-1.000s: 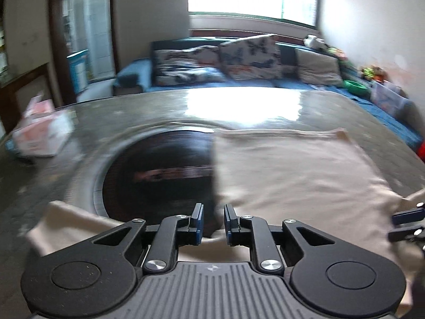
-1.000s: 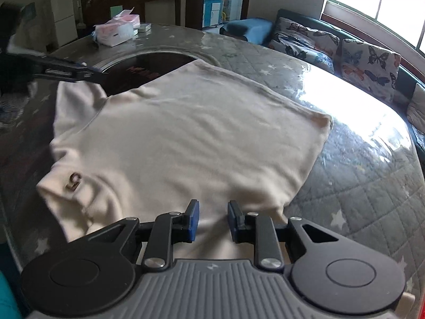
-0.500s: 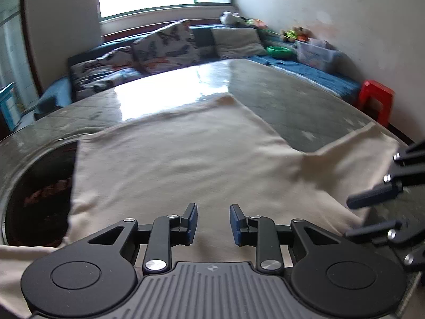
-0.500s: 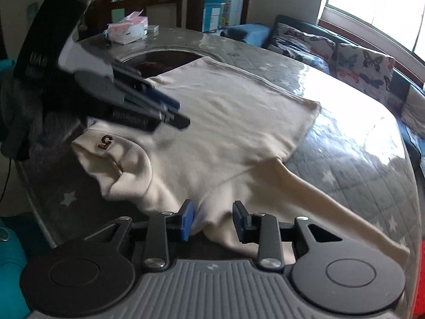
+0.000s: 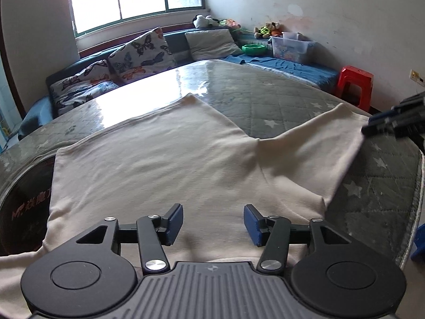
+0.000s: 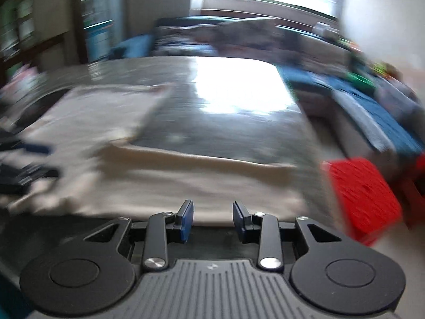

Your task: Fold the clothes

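While its fingers open, left gripper (image 5: 213, 220) tilts down over cream shirt (image 5: 159, 159).

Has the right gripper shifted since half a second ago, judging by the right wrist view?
Yes. The red stool, out of sight then, now fills the right of that view, and the cream garment has slid leftward, so the right gripper swung toward the stool side of the table.
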`<action>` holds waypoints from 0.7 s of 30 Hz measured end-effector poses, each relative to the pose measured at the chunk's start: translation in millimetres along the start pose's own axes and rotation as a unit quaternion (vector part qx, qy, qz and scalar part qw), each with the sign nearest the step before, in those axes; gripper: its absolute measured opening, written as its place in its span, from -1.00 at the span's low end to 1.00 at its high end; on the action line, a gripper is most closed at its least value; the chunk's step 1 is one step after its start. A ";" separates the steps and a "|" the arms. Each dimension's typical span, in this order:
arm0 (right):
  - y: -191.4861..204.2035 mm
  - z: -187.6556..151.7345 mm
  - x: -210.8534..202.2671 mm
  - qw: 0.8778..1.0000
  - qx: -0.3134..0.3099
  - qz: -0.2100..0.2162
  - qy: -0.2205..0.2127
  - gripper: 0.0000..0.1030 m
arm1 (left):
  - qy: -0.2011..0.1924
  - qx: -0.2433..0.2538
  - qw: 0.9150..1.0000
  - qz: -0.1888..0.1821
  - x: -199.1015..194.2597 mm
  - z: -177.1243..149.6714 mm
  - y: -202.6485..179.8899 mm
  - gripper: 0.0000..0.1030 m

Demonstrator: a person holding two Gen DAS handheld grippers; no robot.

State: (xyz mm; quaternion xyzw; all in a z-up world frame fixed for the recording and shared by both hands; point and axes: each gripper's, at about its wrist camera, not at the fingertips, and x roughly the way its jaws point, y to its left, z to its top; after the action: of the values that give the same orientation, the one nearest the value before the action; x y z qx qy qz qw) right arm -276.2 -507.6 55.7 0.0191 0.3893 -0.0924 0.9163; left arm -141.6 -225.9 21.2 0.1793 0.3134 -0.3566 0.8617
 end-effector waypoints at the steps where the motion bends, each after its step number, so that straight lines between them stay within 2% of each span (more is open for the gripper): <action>1: -11.7 -0.7 1.2 1.000 0.018 -0.016 -0.001 -0.37 | -0.001 0.002 1.000 0.000 -0.3 -0.2 -1.3 0.07; 5: -46.4 -3.5 9.8 0.995 0.083 -0.047 0.002 -0.37 | -0.002 0.007 1.000 0.000 0.1 0.4 -4.2 0.10; 11: -60.6 -10.0 27.0 0.991 0.124 -0.049 0.004 -0.39 | -0.002 0.012 1.000 0.003 0.6 0.5 -7.8 0.15; 13: -58.9 -11.4 28.5 0.991 0.127 -0.049 0.002 -0.47 | -0.002 0.014 1.000 0.003 1.0 0.5 -9.2 0.16; 14: -57.6 -10.6 27.9 0.991 0.125 -0.051 0.000 -0.65 | -0.002 0.015 1.000 0.002 1.3 0.5 -9.8 0.17; 17: -55.6 -4.5 27.6 0.991 0.114 -0.064 -0.004 -0.92 | -0.002 0.019 1.000 0.001 1.8 0.6 -12.3 0.17; 21: -58.0 10.8 19.3 0.991 0.094 -0.086 -0.030 -0.92 | -0.005 0.026 1.000 0.002 1.8 -0.1 -15.1 0.18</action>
State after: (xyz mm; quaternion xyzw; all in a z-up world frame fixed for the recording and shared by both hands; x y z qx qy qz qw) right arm -266.0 -568.7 51.5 0.0687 0.3515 -0.2074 0.9103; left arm -151.7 -237.0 18.7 0.2004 0.2990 -0.3636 0.8592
